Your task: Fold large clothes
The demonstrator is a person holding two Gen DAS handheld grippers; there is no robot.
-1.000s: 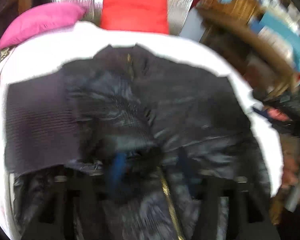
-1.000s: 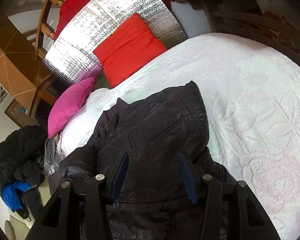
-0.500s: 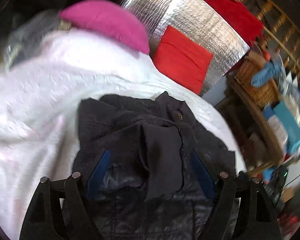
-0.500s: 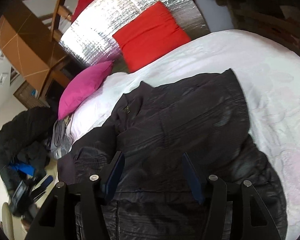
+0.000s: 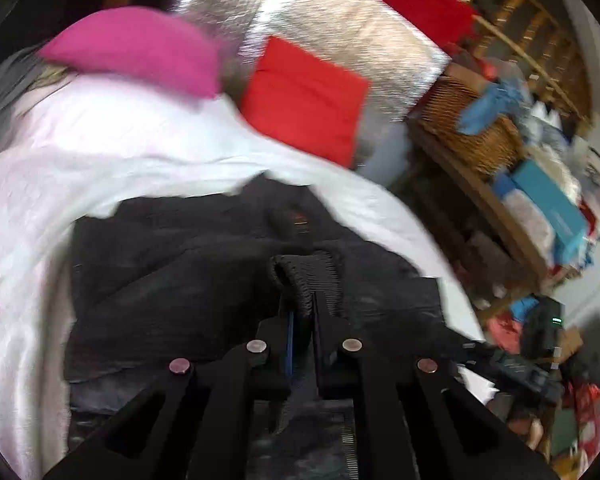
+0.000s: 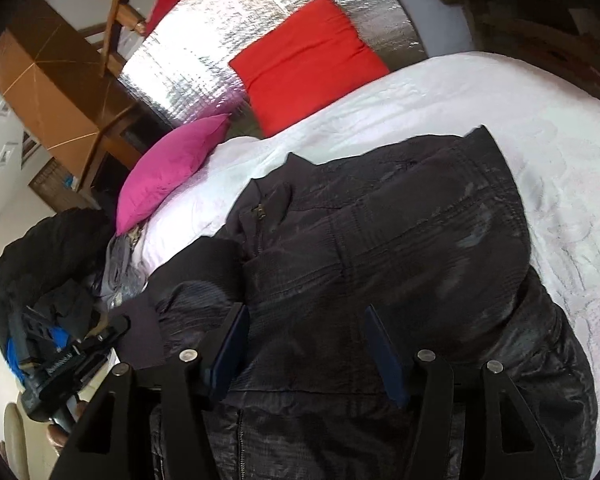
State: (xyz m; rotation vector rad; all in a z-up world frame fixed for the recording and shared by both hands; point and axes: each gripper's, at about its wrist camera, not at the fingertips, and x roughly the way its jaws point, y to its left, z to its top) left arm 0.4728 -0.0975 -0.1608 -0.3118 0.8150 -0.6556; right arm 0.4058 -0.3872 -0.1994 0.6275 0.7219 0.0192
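White bed [image 6: 480,92], broad and mostly bare on the far right side in the right wrist view; bare too along the left edge in the left wrist view [image 5: 40,184]. At the head, a silver quilted panel [image 6: 228,48] with a red cushion [image 6: 308,60] and a pink pillow [image 6: 172,168] leaning near it. Off the bed's one side, a cluttered wooden shelf with a wicker basket [image 5: 472,136]; off the other, a dark heap of clothes [image 6: 32,256] on the floor.

Black jacket [image 6: 380,248] spread over the near middle of the bed, collar and zip toward the pillows, one folded edge reaching toward the bare side.

Compared with half a second ago: left gripper [image 5: 302,312], then spread wide over the jacket, now pinched tight on a ribbed black cuff [image 5: 312,276], which stands up in a fold just above the fingertips. Right gripper [image 6: 304,340] much as before, fingers apart, nothing pressed between them.

Both pointing forward and downward at the jacket, the left one blurred and rolled somewhat from its earlier attitude, the right one low over the hem.
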